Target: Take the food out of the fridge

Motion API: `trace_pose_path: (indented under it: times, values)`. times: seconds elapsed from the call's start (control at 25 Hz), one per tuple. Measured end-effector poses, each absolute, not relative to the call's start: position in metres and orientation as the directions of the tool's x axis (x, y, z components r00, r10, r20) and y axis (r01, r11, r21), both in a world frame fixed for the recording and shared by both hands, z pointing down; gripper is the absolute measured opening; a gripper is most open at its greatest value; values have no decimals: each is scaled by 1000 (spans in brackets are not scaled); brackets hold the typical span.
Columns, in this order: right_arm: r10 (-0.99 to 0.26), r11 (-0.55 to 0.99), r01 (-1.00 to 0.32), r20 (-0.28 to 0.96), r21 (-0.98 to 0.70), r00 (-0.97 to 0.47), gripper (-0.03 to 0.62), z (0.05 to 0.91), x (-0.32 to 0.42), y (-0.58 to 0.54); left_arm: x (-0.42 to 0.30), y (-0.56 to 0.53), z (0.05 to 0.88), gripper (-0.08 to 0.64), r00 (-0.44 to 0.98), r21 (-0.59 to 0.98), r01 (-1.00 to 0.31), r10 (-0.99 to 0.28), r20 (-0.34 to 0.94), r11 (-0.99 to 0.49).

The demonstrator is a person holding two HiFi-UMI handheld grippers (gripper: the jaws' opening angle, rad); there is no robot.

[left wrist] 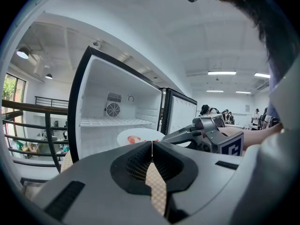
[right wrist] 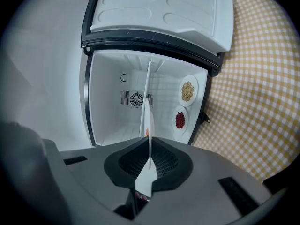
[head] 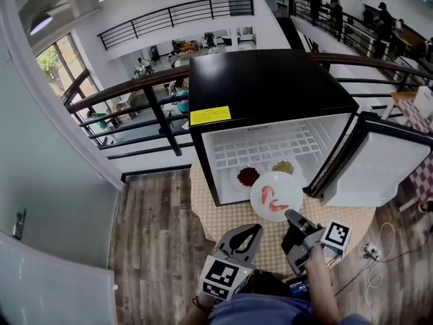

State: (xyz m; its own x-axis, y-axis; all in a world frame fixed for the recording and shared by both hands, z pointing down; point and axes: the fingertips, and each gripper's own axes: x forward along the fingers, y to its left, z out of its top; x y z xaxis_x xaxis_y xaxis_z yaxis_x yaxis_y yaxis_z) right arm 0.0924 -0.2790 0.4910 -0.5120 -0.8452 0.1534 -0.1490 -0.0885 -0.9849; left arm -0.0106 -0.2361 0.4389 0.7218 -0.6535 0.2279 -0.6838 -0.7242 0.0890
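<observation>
The fridge [head: 264, 87] stands on a table with a yellow checked cloth [head: 226, 217], its door [head: 379, 171] swung wide to the right. The right gripper [head: 292, 215] is clenched on the near rim of a white plate [head: 276, 196] carrying something orange-pink, shrimp perhaps. The plate hangs at the mouth of the fridge, partly over the cloth. In the right gripper view its rim shows edge-on, pinched between the pads.

The left gripper [head: 254, 229] hovers just left of it, near the front of the fridge. Its jaws are pressed together on nothing; only the cloth shows behind them.

I'd say the job is about a third done at best. This first plate is out of the fridge but not yet set down. Two more sit on the fridge floor behind it: one with dark red food [head: 248, 176] on the left, one with brownish grains [head: 283, 167] on the right.

A yellow sticker [head: 210, 116] is on the fridge's top front edge, its print too small to read. I see no brand name.
</observation>
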Motion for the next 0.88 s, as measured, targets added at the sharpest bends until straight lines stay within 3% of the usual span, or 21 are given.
trace_pose_path:
  times: [0.88]
  values:
    - [-881, -116, -147, 170, -982, -440, 26, 502, 62, -175, -57, -162, 455, 17, 756, 120, -647, -612, 233, -753]
